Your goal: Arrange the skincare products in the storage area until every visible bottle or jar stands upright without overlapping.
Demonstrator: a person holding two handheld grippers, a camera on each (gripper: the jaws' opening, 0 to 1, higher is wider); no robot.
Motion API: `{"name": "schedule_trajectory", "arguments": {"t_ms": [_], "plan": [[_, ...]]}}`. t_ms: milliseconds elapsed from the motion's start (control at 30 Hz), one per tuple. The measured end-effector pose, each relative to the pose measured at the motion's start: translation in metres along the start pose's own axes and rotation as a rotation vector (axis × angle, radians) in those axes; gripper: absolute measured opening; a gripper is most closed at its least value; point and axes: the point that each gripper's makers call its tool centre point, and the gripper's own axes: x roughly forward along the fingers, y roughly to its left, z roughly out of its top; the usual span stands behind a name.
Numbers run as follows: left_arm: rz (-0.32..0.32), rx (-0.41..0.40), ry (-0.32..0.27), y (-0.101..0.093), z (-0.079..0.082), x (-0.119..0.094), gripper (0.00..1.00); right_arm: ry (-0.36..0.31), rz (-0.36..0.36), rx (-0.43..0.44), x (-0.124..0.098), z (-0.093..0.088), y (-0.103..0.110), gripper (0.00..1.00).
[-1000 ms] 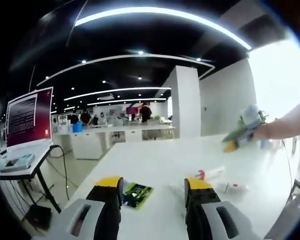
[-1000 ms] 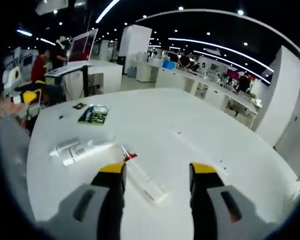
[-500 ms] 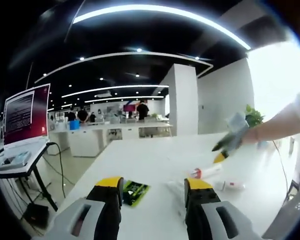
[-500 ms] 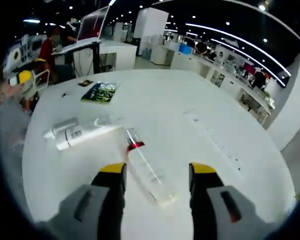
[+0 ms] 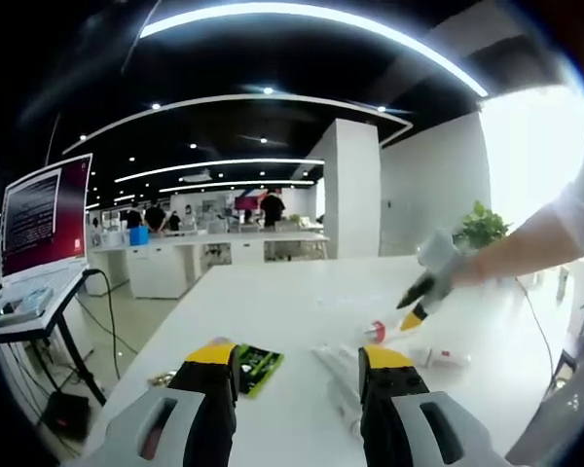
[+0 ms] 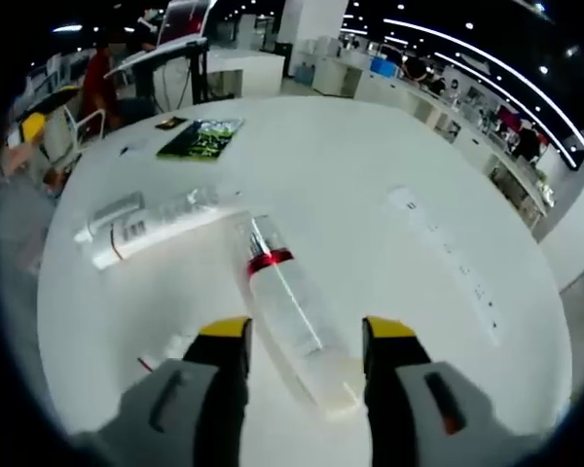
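Observation:
A clear bottle with a red band (image 6: 290, 316) lies on its side on the white table (image 6: 370, 195). My right gripper (image 6: 307, 336) is open, low over the table, with one jaw on each side of this bottle's body. A white tube (image 6: 117, 238) and a second clear bottle (image 6: 190, 207) lie flat to its left. In the left gripper view my left gripper (image 5: 300, 365) is open and holds nothing. Ahead of it lie a clear bottle (image 5: 336, 375), the red-banded bottle (image 5: 378, 333) and a white tube (image 5: 440, 358). The right gripper (image 5: 420, 292) reaches in there from the right.
A green packet (image 6: 202, 138) lies further back on the table, also seen as the green packet (image 5: 256, 365) by my left jaw. A small white item (image 6: 165, 352) sits near the right gripper's left jaw. A monitor on a stand (image 5: 34, 226) is off the table's left side.
My right gripper has dropped and closed in on the red-banded bottle, which now lies between its jaws. The left gripper view has shifted only slightly.

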Motion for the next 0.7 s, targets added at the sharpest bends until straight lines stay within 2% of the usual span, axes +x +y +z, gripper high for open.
{"name": "schedule_trajectory", "arguments": {"t_ms": [67,200,300,467,533,700], "plan": [[-0.006,0.006,0.004,-0.002,-0.001,0.001,0.51,0.032,0.013,-0.011,0.004,-0.006,0.003,0.42],[-0.017,0.012,0.011,-0.004,-0.003,0.002,0.51,0.037,0.0,-0.021,0.004,-0.006,0.0,0.41],[-0.025,0.019,0.019,-0.006,-0.005,0.002,0.51,0.083,-0.032,-0.106,0.006,-0.013,-0.005,0.34],[-0.034,0.024,0.024,-0.008,-0.006,0.003,0.51,0.132,0.003,-0.159,0.009,-0.024,0.007,0.31],[-0.037,0.021,0.024,-0.009,-0.006,0.003,0.51,0.123,0.002,-0.128,0.009,-0.023,0.009,0.31],[-0.044,0.028,0.032,-0.01,-0.008,0.003,0.51,0.145,0.028,-0.165,0.004,-0.027,0.019,0.3]]}}
